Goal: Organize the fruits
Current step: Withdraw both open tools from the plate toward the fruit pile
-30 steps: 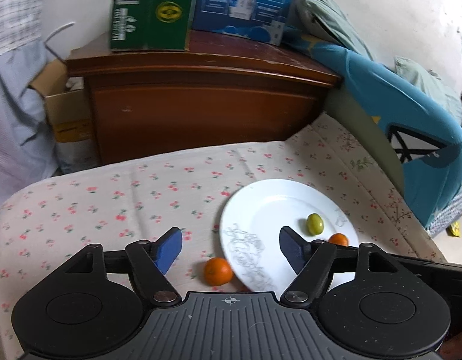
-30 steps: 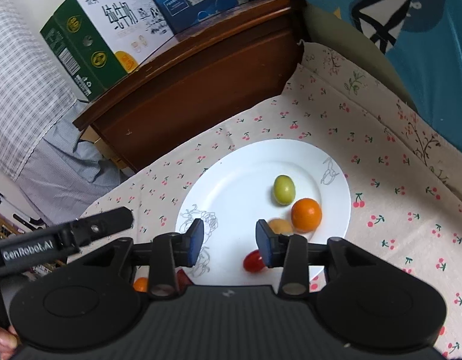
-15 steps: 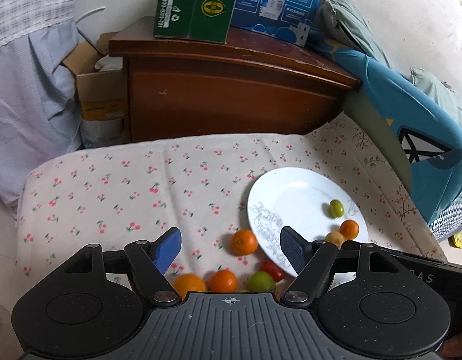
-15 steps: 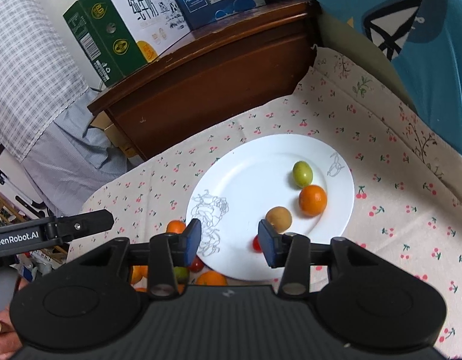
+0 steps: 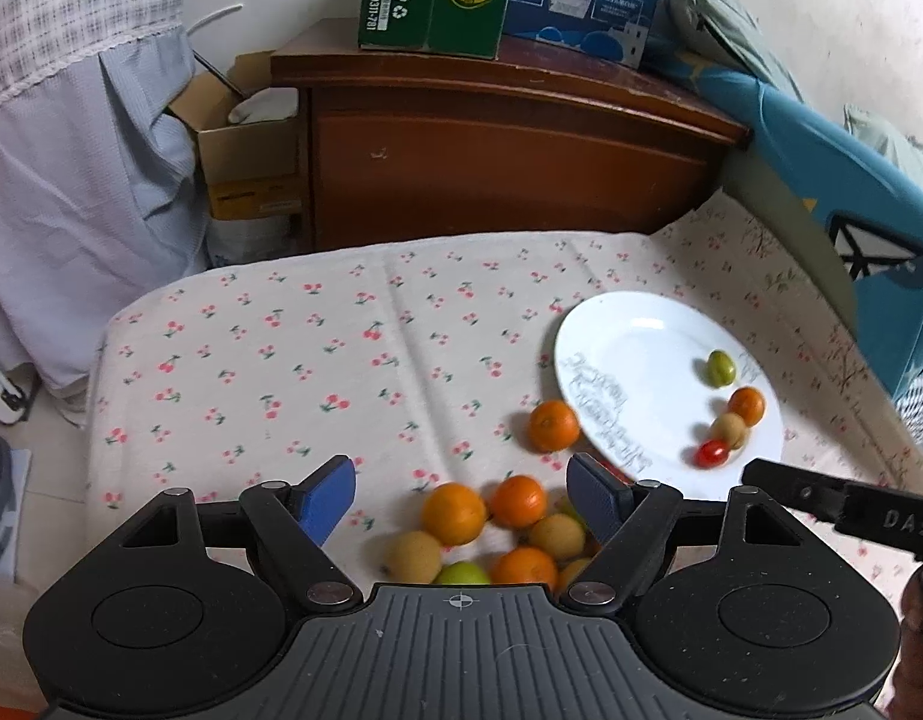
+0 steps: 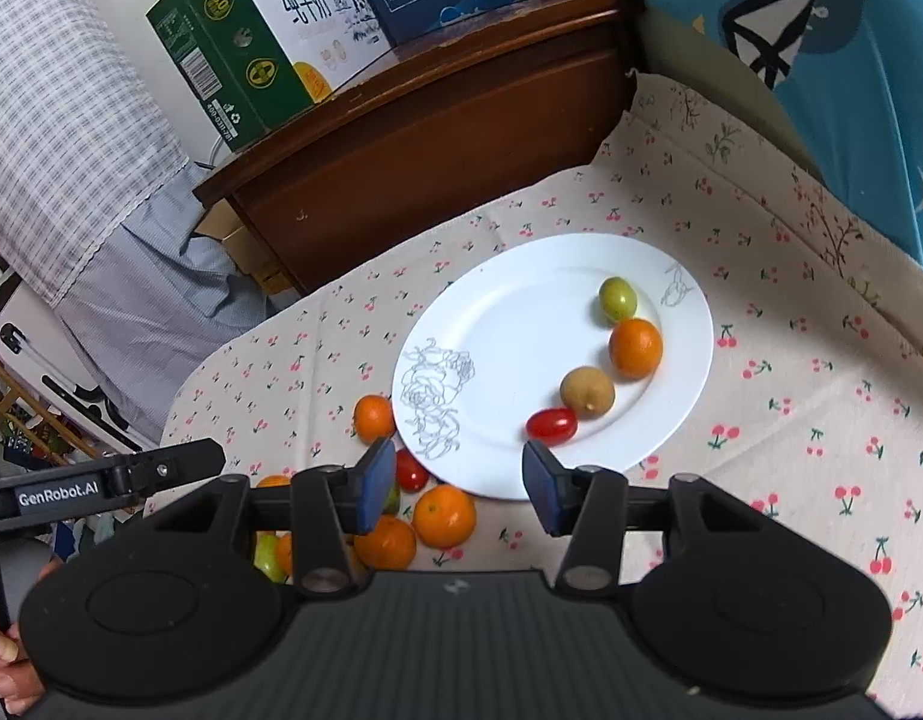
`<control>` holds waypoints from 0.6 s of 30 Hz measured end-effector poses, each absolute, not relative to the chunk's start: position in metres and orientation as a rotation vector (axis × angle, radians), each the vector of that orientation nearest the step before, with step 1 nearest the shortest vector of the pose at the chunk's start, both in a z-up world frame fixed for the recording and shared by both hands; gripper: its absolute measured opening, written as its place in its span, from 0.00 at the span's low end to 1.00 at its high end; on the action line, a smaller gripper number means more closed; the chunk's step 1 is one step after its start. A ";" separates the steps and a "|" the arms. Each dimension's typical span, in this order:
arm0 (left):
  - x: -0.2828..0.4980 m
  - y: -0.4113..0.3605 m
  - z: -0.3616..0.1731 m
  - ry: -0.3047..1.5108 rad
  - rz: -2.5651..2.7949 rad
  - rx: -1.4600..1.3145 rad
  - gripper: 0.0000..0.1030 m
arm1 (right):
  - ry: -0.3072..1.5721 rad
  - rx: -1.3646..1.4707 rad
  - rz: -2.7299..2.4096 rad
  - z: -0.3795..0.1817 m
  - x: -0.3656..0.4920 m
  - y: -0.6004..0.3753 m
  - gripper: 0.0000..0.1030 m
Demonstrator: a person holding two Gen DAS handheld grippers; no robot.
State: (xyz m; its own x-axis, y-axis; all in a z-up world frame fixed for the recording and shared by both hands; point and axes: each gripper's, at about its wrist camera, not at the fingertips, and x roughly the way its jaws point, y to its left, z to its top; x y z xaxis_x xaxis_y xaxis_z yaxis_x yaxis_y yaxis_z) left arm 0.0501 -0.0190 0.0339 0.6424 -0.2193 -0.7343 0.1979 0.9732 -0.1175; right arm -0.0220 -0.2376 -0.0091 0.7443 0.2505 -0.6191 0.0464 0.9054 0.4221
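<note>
Cherry-print cloth (image 5: 341, 360) covers the whole work surface, with a wooden cabinet (image 5: 491, 168) behind it across the top of the frame and two cartons sitting on top.

So what's changed: both cameras have pulled back over the last second, and way more fruit is in view now. A second ago the left view only had one orange beside the plate; now a whole loose pile (image 5: 497, 534) sits bottom center, right between the left gripper's (image 5: 461, 501) fingers. Those jaws have just been opening and are spread wide, clamping nothing.

The right gripper (image 6: 458, 486) has also just been opening a bit, jaws apart with nothing between them. The cherry tomato (image 6: 551, 425) lies on the plate (image 6: 521, 300) just above its right finger, lined up with the brown fruit (image 6: 587, 392), an orange (image 6: 635, 347) and a green fruit (image 6: 618, 298) along the plate's right side.

My read: four pieces are placed, and the pile on the cloth still needs moving, so it's nowhere near done. Looks like the left side is lining up for the next pick.
</note>
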 end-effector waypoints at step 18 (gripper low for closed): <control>0.028 -0.009 -0.002 0.914 -0.304 0.042 0.77 | 0.799 0.475 0.134 -0.030 -0.026 -0.226 0.47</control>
